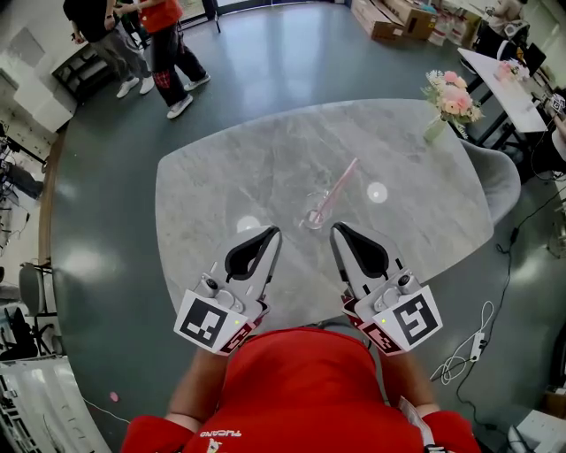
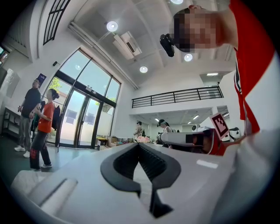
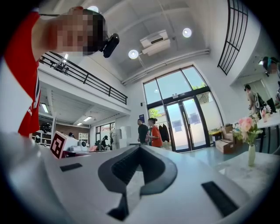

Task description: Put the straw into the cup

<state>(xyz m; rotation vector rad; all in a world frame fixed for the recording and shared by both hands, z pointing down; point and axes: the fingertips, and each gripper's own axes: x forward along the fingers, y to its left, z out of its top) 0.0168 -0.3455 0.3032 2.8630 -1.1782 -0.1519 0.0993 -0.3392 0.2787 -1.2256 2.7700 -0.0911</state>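
Leaning in cup (image 1: 316, 216), straw (image 1: 341, 181) beyond left gripper (image 1: 275, 231), right gripper (image 1: 336, 228), both closed, empty

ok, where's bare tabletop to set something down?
Free: left half of the marble table, beside the glass cup and pink straw; also the right stretch between cup and flower vase. Crowded: near edge, where left gripper and right gripper flank the cup.

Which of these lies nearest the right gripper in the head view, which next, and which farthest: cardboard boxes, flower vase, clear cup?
1. Clear cup, on the table just ahead of the right gripper.
2. Flower vase, at the table's far right edge.
3. Cardboard boxes, on the floor beyond the table.
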